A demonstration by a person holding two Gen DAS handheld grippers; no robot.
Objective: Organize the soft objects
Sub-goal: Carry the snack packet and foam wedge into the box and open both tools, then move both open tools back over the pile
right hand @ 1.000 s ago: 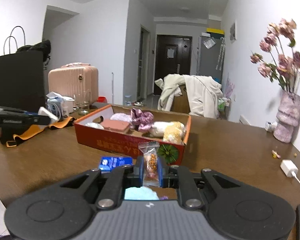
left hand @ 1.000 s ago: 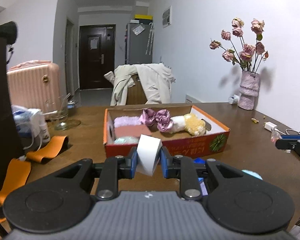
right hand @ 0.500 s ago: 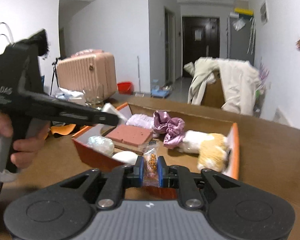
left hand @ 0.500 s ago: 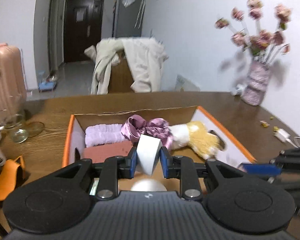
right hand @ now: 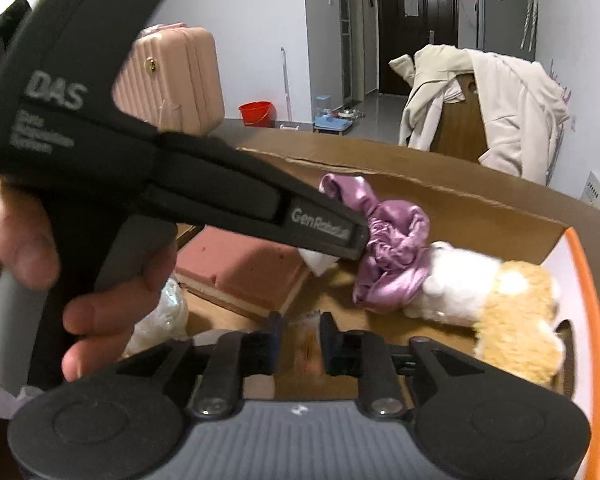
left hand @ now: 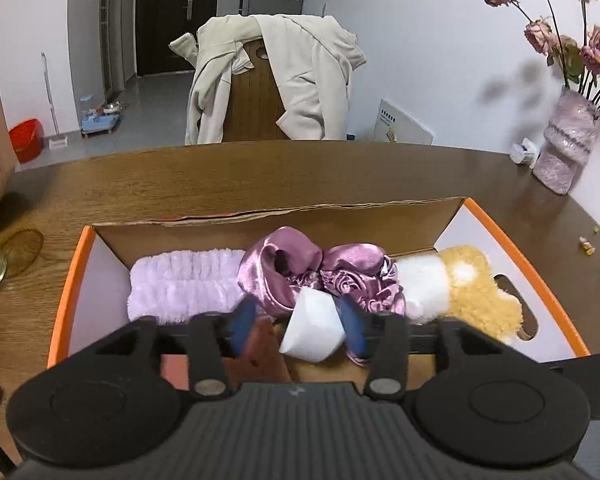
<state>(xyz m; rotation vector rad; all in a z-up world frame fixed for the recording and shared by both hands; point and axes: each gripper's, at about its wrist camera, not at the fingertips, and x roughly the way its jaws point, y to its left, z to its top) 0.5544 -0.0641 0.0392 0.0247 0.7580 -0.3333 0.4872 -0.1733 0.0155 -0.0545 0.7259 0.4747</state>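
Over the near part of the open box (left hand: 562,304), both tools point down into it. The left gripper (left hand: 298,326) has just been opening, and its blue pads (left hand: 242,326) stand spread; the white roll (left hand: 312,330) sits between them, up against the pad at 3 o'clock with a gap on the 9 o'clock side, so nothing squeezes it. The right gripper (right hand: 300,340) has just been opening a bit too, and the small snack packet (right hand: 306,338) is blurry between its pads, so I cannot tell if they still pinch it. At 9 o'clock in the right view a hand (right hand: 32,280) holds the left tool. Just past the roll, toward 12 o'clock, lies a shiny purple scrunchie (left hand: 316,276). At 10 o'clock from it lies a fluffy lilac band (left hand: 184,284), and at 3 o'clock lies a white and yellow plush toy (left hand: 464,292). A pink sponge block (right hand: 244,264) lies in the box near the left wall. The box rests on a brown table (left hand: 260,176). Far off at 12 o'clock a cream coat (left hand: 300,76) hangs on a chair. At 2 o'clock a vase of dry roses (left hand: 568,136) stands by the wall.
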